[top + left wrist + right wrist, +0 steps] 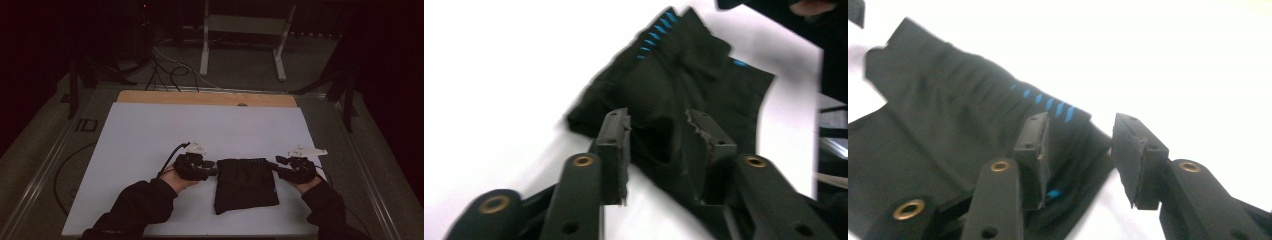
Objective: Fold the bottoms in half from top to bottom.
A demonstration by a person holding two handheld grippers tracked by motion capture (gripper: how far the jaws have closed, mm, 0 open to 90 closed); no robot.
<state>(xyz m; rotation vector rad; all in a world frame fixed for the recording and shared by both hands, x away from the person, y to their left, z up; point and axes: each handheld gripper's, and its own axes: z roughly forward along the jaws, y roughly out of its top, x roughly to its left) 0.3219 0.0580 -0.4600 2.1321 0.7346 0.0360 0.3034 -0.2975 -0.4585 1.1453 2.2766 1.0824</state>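
The left gripper (656, 135) stands with its jaws parted over the near corner of a folded black garment (246, 184); in the left gripper view a ridge of cloth rises into the gap between the pads, yet neither pad presses on it, so the grip is released. The right gripper (1080, 142) is likewise let go: its jaws stand apart at the garment's edge, cloth lying under and beside the left jaw, white sheet showing through the gap.

In the high view the garment lies flat on the white sheet (150, 135) at about 6 o'clock from the sheet's centre, the left gripper (212, 171) at its 9 o'clock upper corner and the right gripper (272, 167) at its 3 o'clock upper corner, both just beside the fabric.

A row of small blue slanted marks (1048, 102) runs along the garment's top band, and a small blue tag (739, 62) sits at one edge. No writing on them can be read.
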